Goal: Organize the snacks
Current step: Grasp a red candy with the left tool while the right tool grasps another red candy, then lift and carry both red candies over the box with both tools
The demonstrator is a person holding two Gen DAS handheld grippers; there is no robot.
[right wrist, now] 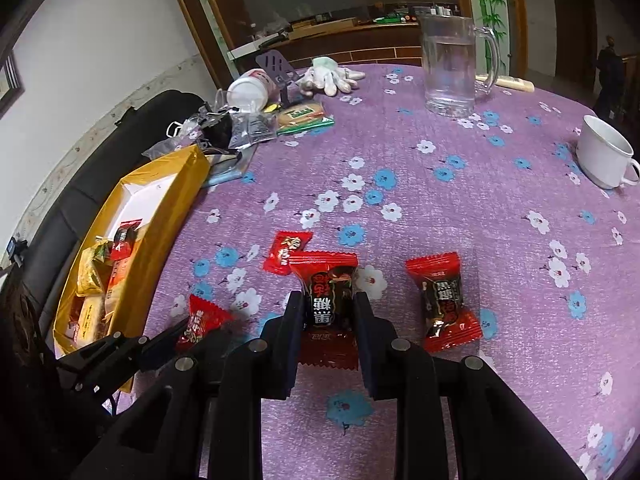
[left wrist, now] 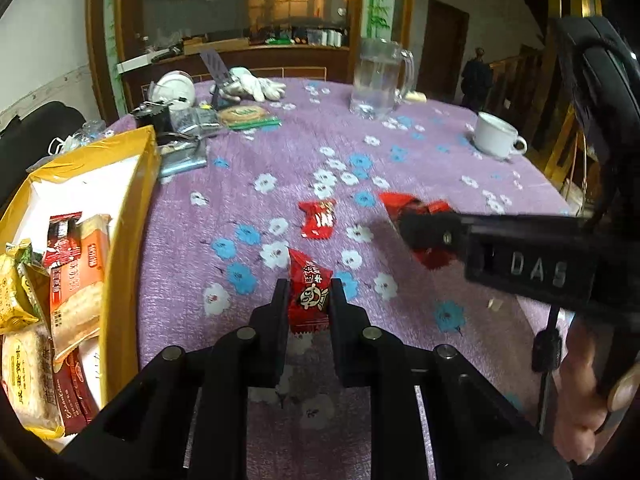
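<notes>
My left gripper (left wrist: 309, 294) is shut on a small red candy packet (left wrist: 310, 292) with a cartoon face, held above the purple flowered tablecloth (left wrist: 400, 152). My right gripper (right wrist: 329, 307) is shut on a red and black brown-sugar candy (right wrist: 329, 292). In the right wrist view the left gripper's candy (right wrist: 202, 322) shows at lower left. A second red and black candy (right wrist: 444, 300) lies to the right, and a small red candy (right wrist: 286, 252) lies just beyond. A yellow box (left wrist: 128, 200) at the left holds several snack packs (left wrist: 76, 280); it also shows in the right wrist view (right wrist: 160, 216).
A glass pitcher (left wrist: 380, 76) stands at the back. A white cup (left wrist: 494, 136) sits at the right. Clutter lies at the back left: a white glove (left wrist: 256, 84), a cookie pack (left wrist: 244, 114), a white tub (left wrist: 176, 88) and foil sachets (left wrist: 184, 160).
</notes>
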